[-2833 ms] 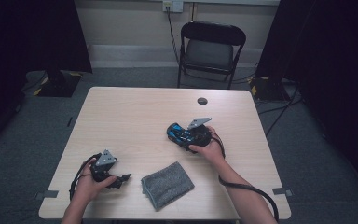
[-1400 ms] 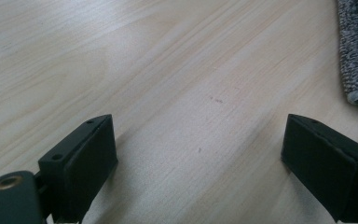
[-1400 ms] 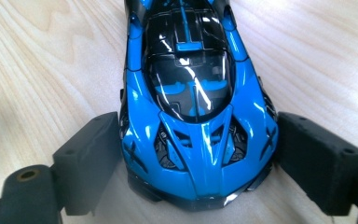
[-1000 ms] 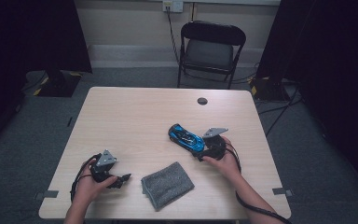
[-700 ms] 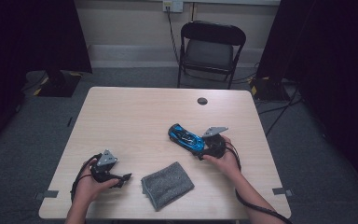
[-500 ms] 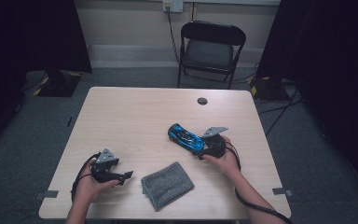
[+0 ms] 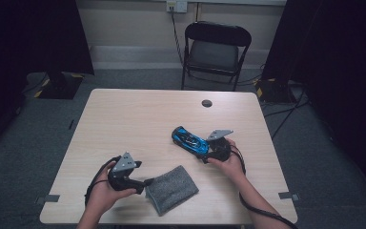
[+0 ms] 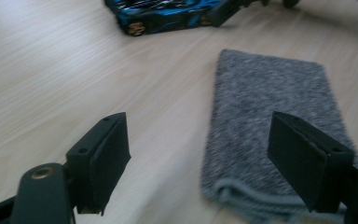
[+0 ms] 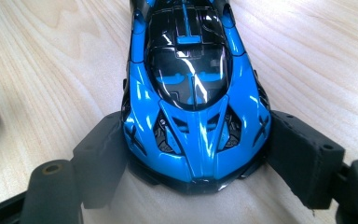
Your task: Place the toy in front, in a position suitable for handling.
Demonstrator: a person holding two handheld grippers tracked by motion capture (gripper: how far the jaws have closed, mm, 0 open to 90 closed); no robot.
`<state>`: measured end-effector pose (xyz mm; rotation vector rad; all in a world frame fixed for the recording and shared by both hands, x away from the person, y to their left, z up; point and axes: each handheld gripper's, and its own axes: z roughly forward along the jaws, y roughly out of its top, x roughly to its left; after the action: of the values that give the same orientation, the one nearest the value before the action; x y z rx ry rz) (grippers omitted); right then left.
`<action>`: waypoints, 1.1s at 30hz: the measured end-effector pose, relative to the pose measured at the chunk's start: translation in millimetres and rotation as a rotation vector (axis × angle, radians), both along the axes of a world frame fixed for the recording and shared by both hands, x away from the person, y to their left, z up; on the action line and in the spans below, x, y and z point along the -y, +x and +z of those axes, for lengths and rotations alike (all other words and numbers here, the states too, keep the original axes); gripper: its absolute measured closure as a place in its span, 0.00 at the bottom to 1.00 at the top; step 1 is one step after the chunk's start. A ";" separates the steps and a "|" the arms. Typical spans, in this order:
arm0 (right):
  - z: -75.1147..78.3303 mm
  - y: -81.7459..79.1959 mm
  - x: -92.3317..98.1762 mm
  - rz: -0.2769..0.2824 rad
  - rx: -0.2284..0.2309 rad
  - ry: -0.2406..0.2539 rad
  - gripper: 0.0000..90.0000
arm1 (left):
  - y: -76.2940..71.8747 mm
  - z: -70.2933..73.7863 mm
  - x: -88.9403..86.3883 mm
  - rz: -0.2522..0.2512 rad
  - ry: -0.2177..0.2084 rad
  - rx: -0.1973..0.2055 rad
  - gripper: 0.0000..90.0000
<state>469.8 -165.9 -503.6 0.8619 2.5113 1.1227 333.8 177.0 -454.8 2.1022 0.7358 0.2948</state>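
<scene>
Pale wood grain runs across the square wooden table (image 7: 138, 119), and from the high view the landmark is the glossy blue and black toy sports car (image 7: 189, 140), lying slantwise right of the table's middle. The right gripper (image 7: 208, 153) sits at the car's near end, the person's right hand (image 7: 228, 160) behind it. Down toward the front edge, nearer and left of the car, lies the grey knitted fabric pouch (image 7: 171, 189), flat on the wood, and the left gripper (image 7: 145, 182) is right at its left edge, left hand (image 7: 102, 193) wrapped round the body. Well beyond the car, near the far edge, sits a small dark round disc (image 7: 207, 103), and past the table a black folding chair (image 7: 217, 50). Over to the left gripper view: jaws spread wide, having just been closing a little, one pad over bare wood, the other over the pouch (image 8: 270, 126), whose rolled hem lies partly between them; no pinch on it. The car (image 8: 168, 14) shows beyond the pouch, along the top edge. Now the right gripper view: the car (image 9: 191, 93) points away, its blunt end tucked between the two black jaws, both pads snug against its flanks, so it is clamped on the bodywork, wheels on the table.
</scene>
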 end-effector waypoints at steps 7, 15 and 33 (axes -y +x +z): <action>0.0 -0.4 -0.1 -0.004 0.001 -0.001 0.26 | -13.0 -4.8 24.8 -0.075 0.019 -0.018 0.34; 0.0 -0.4 -0.1 -0.004 0.001 -0.001 0.26 | -24.5 -8.0 39.3 -0.110 0.046 0.002 0.42; -0.1 -0.2 0.0 -0.002 0.000 -0.001 0.26 | -25.0 -37.6 50.8 -0.090 0.132 -0.008 0.61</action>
<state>469.6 -165.9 -503.7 0.8643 2.5100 1.1208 308.8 126.2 -492.4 2.2556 0.6393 0.2935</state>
